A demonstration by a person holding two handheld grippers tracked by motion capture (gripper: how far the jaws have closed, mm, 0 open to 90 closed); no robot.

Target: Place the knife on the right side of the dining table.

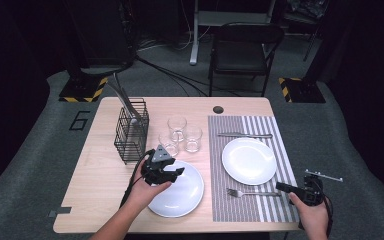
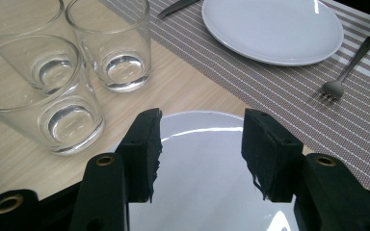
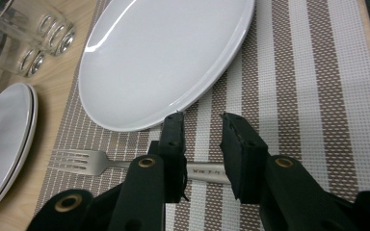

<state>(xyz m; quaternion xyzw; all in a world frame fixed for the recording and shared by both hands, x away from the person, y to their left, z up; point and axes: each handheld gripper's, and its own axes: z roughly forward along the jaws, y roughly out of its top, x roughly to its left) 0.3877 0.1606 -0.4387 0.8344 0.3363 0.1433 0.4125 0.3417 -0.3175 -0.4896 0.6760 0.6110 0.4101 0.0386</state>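
A steel fork (image 1: 252,192) lies flat on the striped placemat (image 1: 240,205), below a white plate (image 1: 249,160). My right gripper (image 1: 280,187) sits low at the fork's handle end. In the right gripper view its jaws (image 3: 201,120) stand slightly apart astride the handle, and the pads do not press on the fork (image 3: 84,162). My left gripper (image 1: 179,172) hovers open over the far left rim of a stack of white plates (image 1: 180,197) on the bare wood. Nothing sits between the left gripper's (image 2: 201,130) jaws, and the top plate (image 2: 202,192) shows below them.
Three clear glasses (image 1: 177,127) stand just beyond the plate stack, close to the left gripper. A black wire basket (image 1: 131,135) with cutlery stands at the left. A knife (image 1: 245,135) lies on the mat beyond the plate. A folding chair (image 1: 242,50) stands behind the table.
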